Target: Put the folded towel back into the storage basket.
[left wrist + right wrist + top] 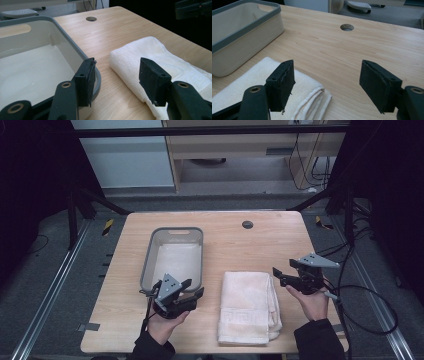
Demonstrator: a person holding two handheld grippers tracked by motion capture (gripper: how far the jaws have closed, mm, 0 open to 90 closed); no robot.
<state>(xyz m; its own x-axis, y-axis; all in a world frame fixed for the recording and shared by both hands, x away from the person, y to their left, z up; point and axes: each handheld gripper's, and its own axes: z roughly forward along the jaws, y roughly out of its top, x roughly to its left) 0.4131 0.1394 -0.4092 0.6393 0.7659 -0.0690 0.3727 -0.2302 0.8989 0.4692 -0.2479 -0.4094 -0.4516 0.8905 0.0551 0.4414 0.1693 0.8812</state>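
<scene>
A folded towel (250,306) is laid on the surface (240,245) between both claws, just beside the grey bin (172,257). The left claw (192,292) and right claw (278,274) are held wide apart and empty. Only the top layer might be pinched, so the fold could be pulled loose.

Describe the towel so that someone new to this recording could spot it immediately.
On the wooden table, look right of the grey-rimmed bin, toward the person's edge. The folded white towel lies flat there between the two grippers: the only soft cloth item, with a faint woven border pattern.
</scene>
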